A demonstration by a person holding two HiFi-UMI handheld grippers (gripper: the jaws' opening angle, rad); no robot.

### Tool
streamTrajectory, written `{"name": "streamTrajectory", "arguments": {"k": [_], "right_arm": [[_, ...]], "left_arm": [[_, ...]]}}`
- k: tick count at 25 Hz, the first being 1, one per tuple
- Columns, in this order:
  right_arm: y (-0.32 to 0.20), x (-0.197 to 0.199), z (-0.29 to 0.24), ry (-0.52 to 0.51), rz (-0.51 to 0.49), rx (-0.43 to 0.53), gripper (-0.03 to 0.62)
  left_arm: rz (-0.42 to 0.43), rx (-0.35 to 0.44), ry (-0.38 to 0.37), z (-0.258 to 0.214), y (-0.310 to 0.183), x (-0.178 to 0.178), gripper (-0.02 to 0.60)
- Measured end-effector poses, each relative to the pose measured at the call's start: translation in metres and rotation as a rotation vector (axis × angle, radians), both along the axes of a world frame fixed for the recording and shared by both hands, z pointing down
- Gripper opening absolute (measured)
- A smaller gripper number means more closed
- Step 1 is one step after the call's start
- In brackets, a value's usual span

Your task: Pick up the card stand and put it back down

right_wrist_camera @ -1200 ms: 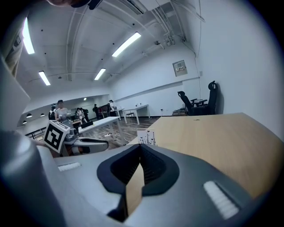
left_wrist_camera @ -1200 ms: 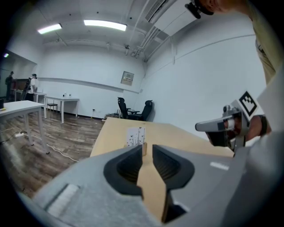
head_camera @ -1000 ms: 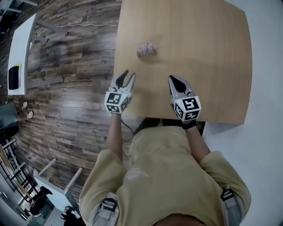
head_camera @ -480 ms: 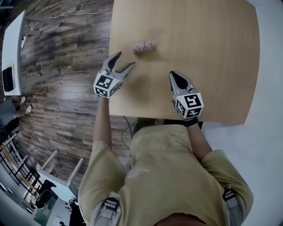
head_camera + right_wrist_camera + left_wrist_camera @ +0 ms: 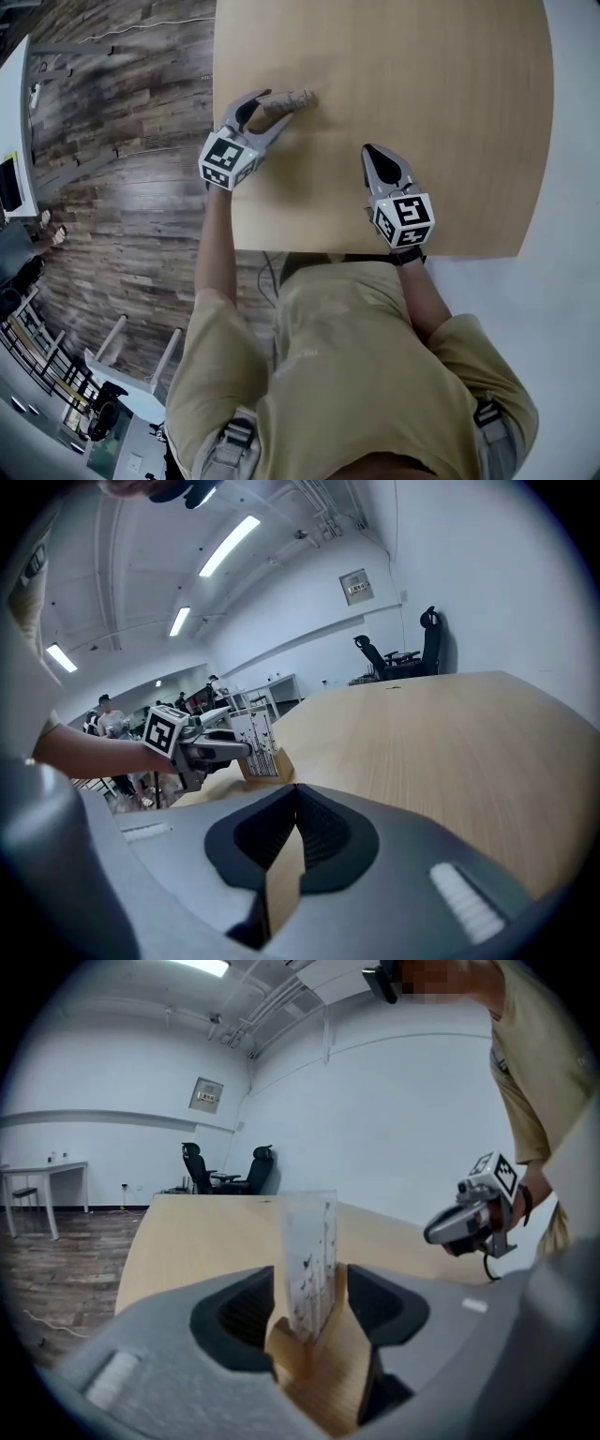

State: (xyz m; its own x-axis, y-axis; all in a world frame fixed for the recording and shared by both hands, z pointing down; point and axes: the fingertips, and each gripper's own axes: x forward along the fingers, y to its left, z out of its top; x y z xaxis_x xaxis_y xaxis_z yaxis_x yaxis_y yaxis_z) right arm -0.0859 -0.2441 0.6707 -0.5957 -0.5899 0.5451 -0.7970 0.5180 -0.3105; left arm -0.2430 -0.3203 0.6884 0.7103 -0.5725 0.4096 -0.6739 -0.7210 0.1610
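In the head view, the left hand-held gripper (image 5: 274, 107) is reaching over the near left part of the pale wooden surface (image 5: 441, 112), and the card stand (image 5: 295, 97) is standing there right at its fingertips, close to the surface's left edge. The right hand-held gripper (image 5: 370, 152) is hovering well apart from the stand, nearer the person, and is carrying nothing. In the left gripper view, the stand is sitting between the two jaws, its clear panel (image 5: 307, 1241) rising upright from the wooden base (image 5: 314, 1382). The jaws have just been closing around it, yet they are spread enough that bare surface is showing between the base and the right-hand jaw, so the pads are not squeezing it. In the right gripper view, that gripper's jaws are pressed together with nothing between them, and the stand is showing far off to the left, resting flat on the surface. By this reading, the grasp is the step under way and the lift has not begun. The next move is calling for the left jaws to pinch the base squarely, without tipping it.
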Motion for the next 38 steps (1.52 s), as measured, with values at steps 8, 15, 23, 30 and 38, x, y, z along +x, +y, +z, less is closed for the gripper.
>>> {"name": "streamTrajectory", "arguments": {"k": [8, 15, 23, 30, 38], "right_arm": [[-0.002, 0.006, 0.01, -0.002, 0.01, -0.006, 0.003], [0.013, 0.005, -0.005, -0.007, -0.003, 0.014, 0.003], [0.027, -0.005, -0.039, -0.013, -0.006, 0.079, 0.003], [0.048, -0.02, -0.09, -0.026, -0.006, 0.194, 0.003], [0.086, -0.044, -0.157, -0.069, 0.012, 0.334, 0.003]], "left_arm": [[0.071, -0.007, -0.067, 0.024, -0.007, 0.017, 0.215], [0.114, -0.022, -0.15, 0.034, 0.009, 0.031, 0.101], [0.102, -0.049, -0.081, 0.012, 0.036, 0.038, 0.084], [0.127, -0.011, 0.003, -0.062, 0.081, 0.046, 0.084], [-0.084, 0.016, 0.055, -0.151, 0.128, 0.026, 0.083]]}}
